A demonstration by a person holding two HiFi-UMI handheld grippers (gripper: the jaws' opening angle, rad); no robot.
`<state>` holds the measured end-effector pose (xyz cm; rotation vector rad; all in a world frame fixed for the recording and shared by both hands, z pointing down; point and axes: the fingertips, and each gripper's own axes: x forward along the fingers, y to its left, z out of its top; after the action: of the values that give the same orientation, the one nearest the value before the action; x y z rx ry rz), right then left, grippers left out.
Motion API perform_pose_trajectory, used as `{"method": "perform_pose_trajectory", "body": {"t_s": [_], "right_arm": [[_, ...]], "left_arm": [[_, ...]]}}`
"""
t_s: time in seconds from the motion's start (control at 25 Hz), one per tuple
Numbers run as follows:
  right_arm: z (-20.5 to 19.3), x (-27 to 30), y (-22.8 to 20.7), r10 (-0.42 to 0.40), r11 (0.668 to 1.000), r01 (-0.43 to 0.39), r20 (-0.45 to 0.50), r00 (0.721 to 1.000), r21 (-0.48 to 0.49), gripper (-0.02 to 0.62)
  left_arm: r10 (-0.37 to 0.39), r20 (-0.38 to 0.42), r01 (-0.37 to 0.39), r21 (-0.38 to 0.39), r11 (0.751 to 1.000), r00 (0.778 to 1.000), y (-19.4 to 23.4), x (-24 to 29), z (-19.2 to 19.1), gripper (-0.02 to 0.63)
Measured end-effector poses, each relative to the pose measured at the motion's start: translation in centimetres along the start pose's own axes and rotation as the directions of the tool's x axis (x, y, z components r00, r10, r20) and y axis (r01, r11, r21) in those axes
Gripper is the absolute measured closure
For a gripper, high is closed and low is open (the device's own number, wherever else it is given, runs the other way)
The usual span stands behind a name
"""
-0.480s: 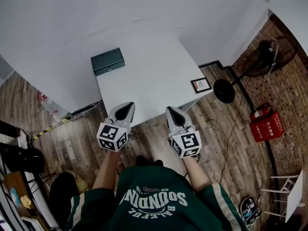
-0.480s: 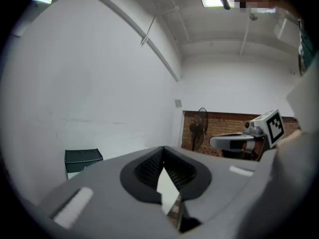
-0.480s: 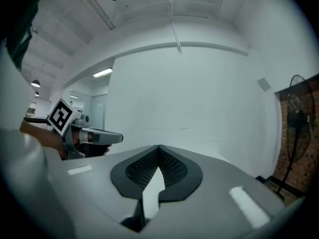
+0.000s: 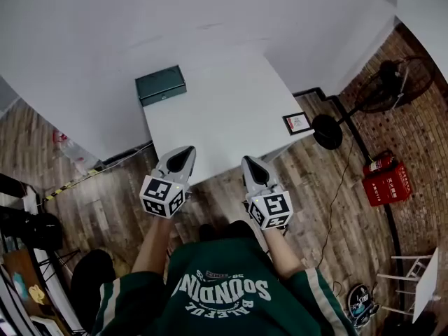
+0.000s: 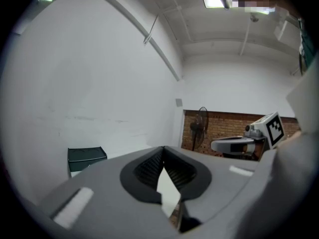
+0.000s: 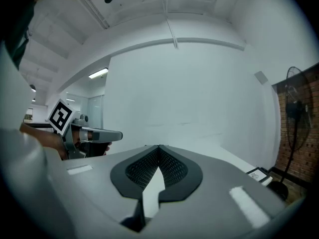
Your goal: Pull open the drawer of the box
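Note:
A small dark green box (image 4: pixel 161 85) stands at the far left corner of the white table (image 4: pixel 224 117); the left gripper view shows the box (image 5: pixel 85 157) far off, its drawer closed. My left gripper (image 4: pixel 187 150) hangs over the table's near edge, jaws shut and empty. My right gripper (image 4: pixel 247 159) is level with it to the right, also shut with nothing held. Both are well short of the box. In each gripper view the tips (image 5: pixel 163 148) (image 6: pixel 158 147) meet.
A small framed card (image 4: pixel 297 123) lies at the table's right corner. A floor fan (image 4: pixel 392 82) stands to the right by the brick wall, with a red case (image 4: pixel 386 180) nearby. Cables run over the wooden floor. A white wall is behind the table.
The grippers have hardly moved. The view has shifted slightly, so the table and box sit a little higher in the picture.

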<state>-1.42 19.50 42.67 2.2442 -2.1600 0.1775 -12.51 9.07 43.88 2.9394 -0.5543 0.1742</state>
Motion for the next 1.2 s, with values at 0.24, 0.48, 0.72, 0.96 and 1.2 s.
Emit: {"method": "perform_pose_trajectory", "body": {"t_s": [0.24,0.48,0.72,0.96,1.2], "right_arm": [[0.4,1.5,0.4,0.014,0.999,-0.014,-0.005,1.0,-0.037,0.594],[-1.3,3.8,-1.8,0.024,1.0,-0.024,-0.033,0.999,-0.002,0.594],[-1.5,8.5,-3.4,0.092,0.996,-0.091,-0.054,0.994,0.005,0.594],[-1.0,14.8,-6.9,0.169,0.986,-0.167,-0.063,0.984,0.027,0.594],[-0.2,21.2,-9.1,0.312,0.95,-0.309,-0.096,0.945,0.046,0.594]], "left_arm": [[-0.001,-0.005,0.001,-0.005,1.0,1.0,1.3,0.5,0.0,0.554],[0.023,-0.024,-0.023,-0.006,1.0,0.999,2.4,2.0,-0.8,0.554],[0.081,-0.03,-0.082,-0.018,0.996,0.996,5.4,4.6,-0.6,0.554],[0.168,-0.038,-0.169,-0.042,0.985,0.985,9.0,8.6,-0.3,0.554],[0.313,-0.057,-0.317,-0.077,0.945,0.948,12.3,11.2,0.2,0.554]]}}
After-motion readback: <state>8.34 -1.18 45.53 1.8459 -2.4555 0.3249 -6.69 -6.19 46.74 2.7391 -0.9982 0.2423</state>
